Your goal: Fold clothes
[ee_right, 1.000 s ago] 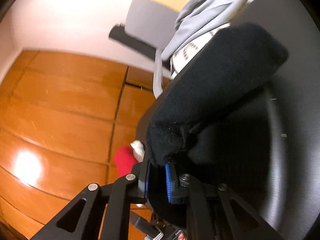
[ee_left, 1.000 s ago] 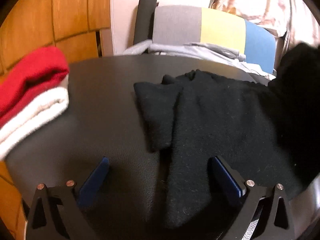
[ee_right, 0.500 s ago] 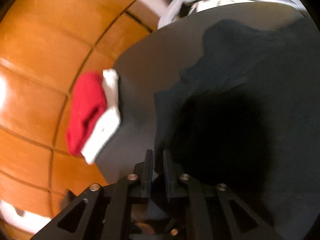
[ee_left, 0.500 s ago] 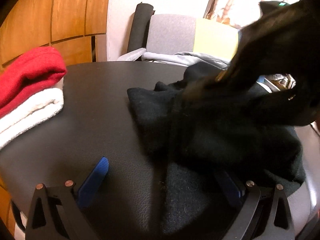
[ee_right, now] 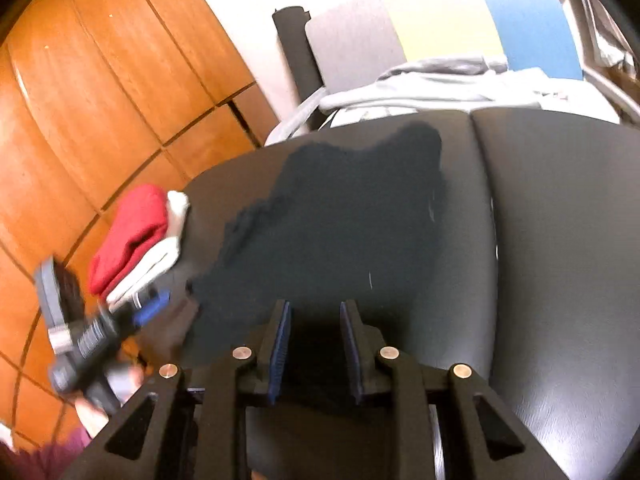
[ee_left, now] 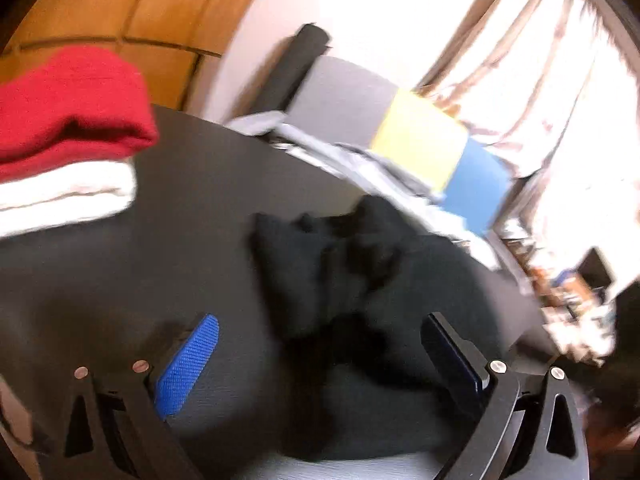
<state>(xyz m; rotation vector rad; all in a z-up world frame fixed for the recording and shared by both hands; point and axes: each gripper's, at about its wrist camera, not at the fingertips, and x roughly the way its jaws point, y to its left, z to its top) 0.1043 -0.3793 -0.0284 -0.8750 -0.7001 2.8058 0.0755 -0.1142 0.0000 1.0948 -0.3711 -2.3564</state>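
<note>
A black knit garment (ee_right: pixel 340 216) lies folded over itself on the black leather surface (ee_right: pixel 560 240); it also shows in the left wrist view (ee_left: pixel 360 280). My right gripper (ee_right: pixel 316 320) is open and empty, its blue pads just above the garment's near edge. My left gripper (ee_left: pixel 320 356) is open wide and empty, tilted, with the garment between and beyond its fingers. The left gripper also appears at the left edge of the right wrist view (ee_right: pixel 100 328).
A folded red garment (ee_left: pixel 68 104) on a folded white one (ee_left: pixel 60 196) sits at the surface's left edge. A chair with grey, yellow and blue back (ee_right: pixel 440 28) holds grey clothes (ee_right: pixel 440 84) behind. Wood panelling (ee_right: pixel 100 80) is at left.
My right gripper has let go of the black garment, laid it down folded over, and opened. My left gripper has tilted and pulled slightly away.
</note>
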